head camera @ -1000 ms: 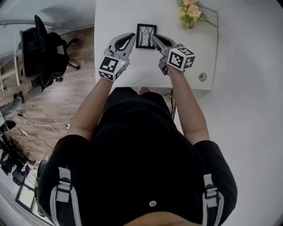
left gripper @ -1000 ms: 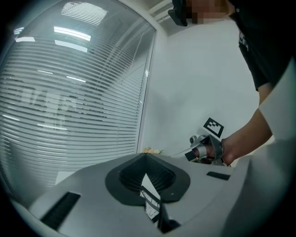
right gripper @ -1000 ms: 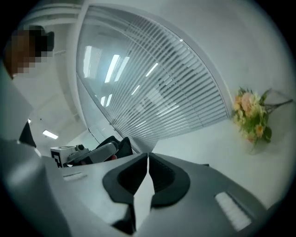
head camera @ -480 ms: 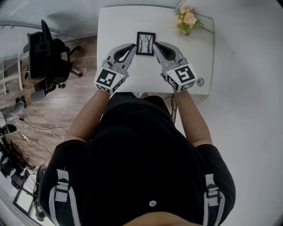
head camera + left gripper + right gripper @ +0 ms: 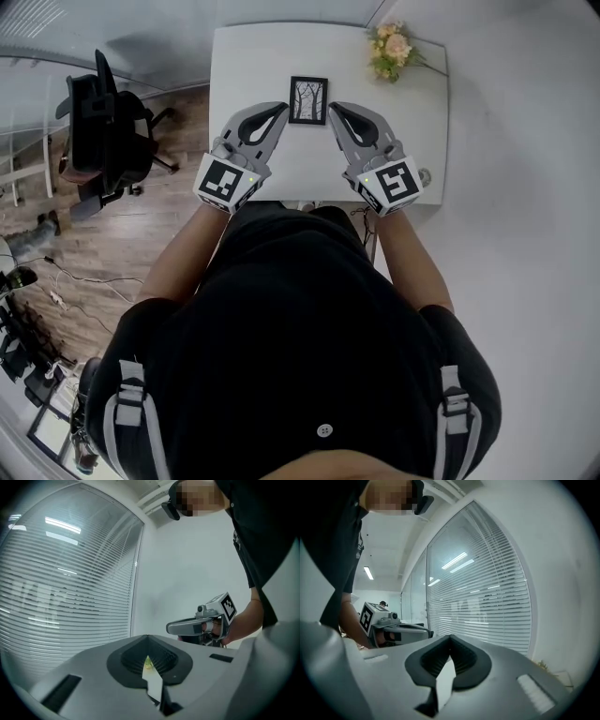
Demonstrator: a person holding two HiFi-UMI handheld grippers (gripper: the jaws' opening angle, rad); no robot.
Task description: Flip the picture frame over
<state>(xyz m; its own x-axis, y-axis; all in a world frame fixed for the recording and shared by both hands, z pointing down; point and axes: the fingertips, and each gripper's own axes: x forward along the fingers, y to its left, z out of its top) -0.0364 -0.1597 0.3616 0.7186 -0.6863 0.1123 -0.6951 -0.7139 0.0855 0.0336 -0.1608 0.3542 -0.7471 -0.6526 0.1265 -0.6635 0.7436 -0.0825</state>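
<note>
Now, both arms are stretched forward over the near edge of the white table (image 5: 253, 56), forearms bare and angled inward so the two tools form a V. The left gripper (image 5: 282, 108) aims up and to the right in the head view, with its marker cube (image 5: 225, 181) back over the table's front edge. The right gripper (image 5: 332, 106) mirrors it, aiming up and to the left, and its cube (image 5: 394, 185) sits on the other side.

As for the claws, the left gripper view shows its two jaws meeting at the tip with nothing caught between them, only a sliver of table visible through the gap behind. The right gripper view shows the same thing: jaws pressed together and empty. Both cameras look out nearly level, towards window blinds (image 5: 487, 597) and a pale wall, so the tools are not tipped down at the tabletop. Each one catches its partner from the side, held in the person's hand (image 5: 216, 629).

The picture frame (image 5: 308, 100) lies flat on the table with its tree print facing up. It sits between the two closed tips and just beyond them, and neither tip is gripping it. A small bunch of flowers (image 5: 392, 47) lies at the far right corner of the table, well clear of the frame. A black office chair (image 5: 103, 122) stands off to the left on the wooden floor.
</note>
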